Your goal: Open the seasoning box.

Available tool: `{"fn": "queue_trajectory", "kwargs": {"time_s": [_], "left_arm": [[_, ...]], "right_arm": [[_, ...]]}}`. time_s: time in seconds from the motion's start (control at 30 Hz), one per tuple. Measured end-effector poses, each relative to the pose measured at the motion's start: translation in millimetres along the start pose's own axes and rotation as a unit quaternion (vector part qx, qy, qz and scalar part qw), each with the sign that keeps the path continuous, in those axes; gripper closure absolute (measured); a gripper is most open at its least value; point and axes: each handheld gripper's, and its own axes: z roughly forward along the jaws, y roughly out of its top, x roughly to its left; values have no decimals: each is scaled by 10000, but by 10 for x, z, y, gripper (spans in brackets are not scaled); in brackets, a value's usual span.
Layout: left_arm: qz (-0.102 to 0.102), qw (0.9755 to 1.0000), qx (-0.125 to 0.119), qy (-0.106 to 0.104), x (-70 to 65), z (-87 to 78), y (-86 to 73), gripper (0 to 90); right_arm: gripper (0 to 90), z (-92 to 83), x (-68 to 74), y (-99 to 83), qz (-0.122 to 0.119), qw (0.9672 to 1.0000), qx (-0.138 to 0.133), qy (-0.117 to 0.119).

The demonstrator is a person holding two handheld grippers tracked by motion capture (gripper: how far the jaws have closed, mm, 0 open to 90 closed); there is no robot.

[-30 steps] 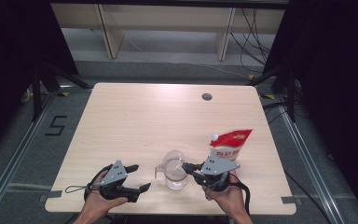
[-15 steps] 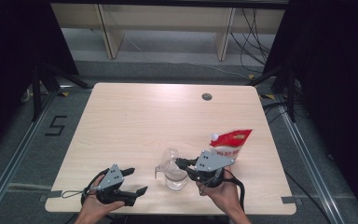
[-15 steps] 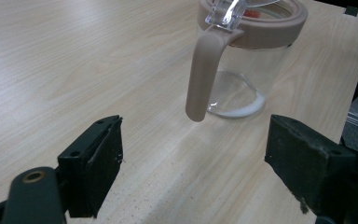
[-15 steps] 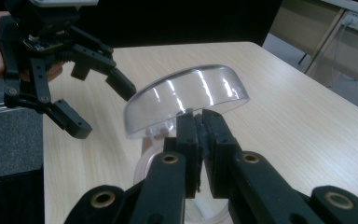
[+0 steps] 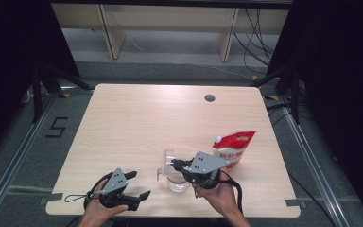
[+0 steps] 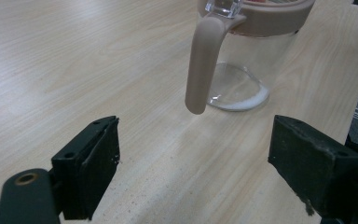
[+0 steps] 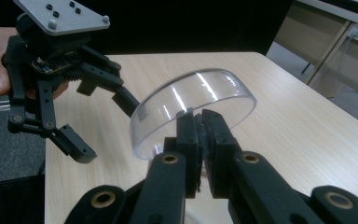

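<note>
Above the clear, tan-rimmed glass jug (image 5: 176, 177), the right gripper (image 7: 198, 123) pinches the lifted transparent round lid (image 7: 193, 109); left gripper (image 6: 193, 158) spread, the red-and-white pouch (image 5: 234, 147) yet unpoured.

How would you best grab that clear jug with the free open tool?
Probably by the handle. It stands off the jug wall, upright, facing the left gripper, whose open jaws could come in level from that side and close across it.
</note>
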Motion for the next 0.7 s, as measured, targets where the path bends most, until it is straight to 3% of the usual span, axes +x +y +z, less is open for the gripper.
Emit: {"fn": "queue_trajectory", "kwargs": {"time_s": [0.03, 0.07, 0.13, 0.17, 0.3, 0.43, 0.47, 0.53, 0.6, 0.7], "left_arm": [[62, 10000, 68, -4, 17, -12, 3, 160], [-129, 9999, 47, 61, -4, -12, -6, 160], [60, 9999, 64, 60, 22, -10, -4, 161], [-96, 9999, 50, 49, -1, 0, -12, 162], [-125, 9999, 54, 30, -23, 12, -7, 162], [16, 9999, 159, 60, 2, 8, -11, 162], [-46, 9999, 97, 21, -13, 12, -12, 162], [-26, 9999, 111, 36, -14, 4, -7, 162], [139, 9998, 115, 14, 3, 3, 1, 162], [118, 9999, 117, 32, -5, 9, -4, 162]], "right_arm": [[865, 16, 14, 13, -16, 10000, -14, 47], [865, 28, 25, 22, -43, 10000, -10, 57], [865, 59, 42, 37, -71, 9999, -12, 75], [865, 77, 56, 45, -62, 9999, -24, 99], [861, 143, 99, 72, -98, 9998, 5, 184], [848, 194, 132, 76, -135, 9995, 55, 270], [840, 191, 136, 73, -144, 9995, 66, 286], [818, 159, 131, 58, -138, 9994, 45, 314], [789, 103, 106, 24, -114, 9995, 18, 309], [754, -53, 42, -85, -14, 9995, -86, 287]]}}
